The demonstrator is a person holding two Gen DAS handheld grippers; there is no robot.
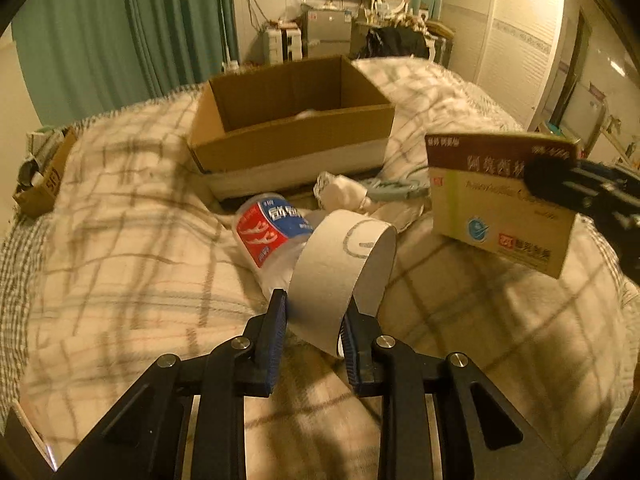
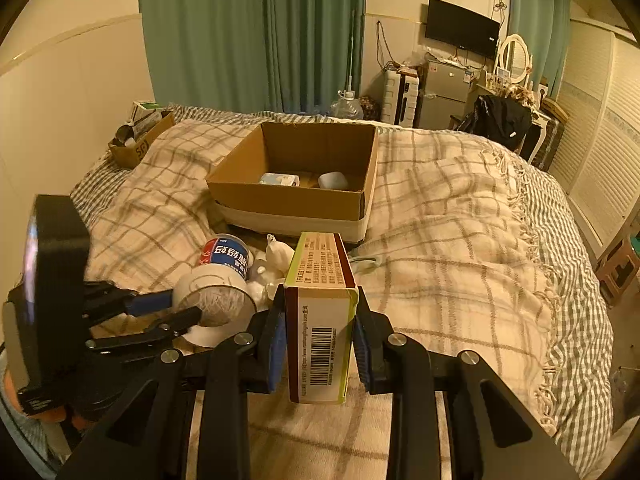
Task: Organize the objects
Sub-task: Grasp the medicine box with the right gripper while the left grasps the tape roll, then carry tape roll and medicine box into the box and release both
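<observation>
Between the left gripper (image 1: 314, 304) fingers we had the tape roll (image 1: 343, 264), pinched across its cardboard ring and lifted off the blanket (image 1: 120, 220). Our right gripper (image 2: 320, 308) clamped the medicine box (image 2: 320, 320) on both long sides, barcode end toward the camera, far end sticking out past the fingertips. Just beyond the tape lay a bottle with a red-and-blue label (image 1: 272, 228) on its side, with crumpled white tissue (image 1: 344, 192) beside it. Farther up the bed sat an open cardboard box (image 2: 296, 196) holding two small pale items. Plaid blanket covered the bed; green curtains (image 2: 248, 32), a wall TV (image 2: 462, 28) and a small fridge (image 2: 444, 92) were behind.
</observation>
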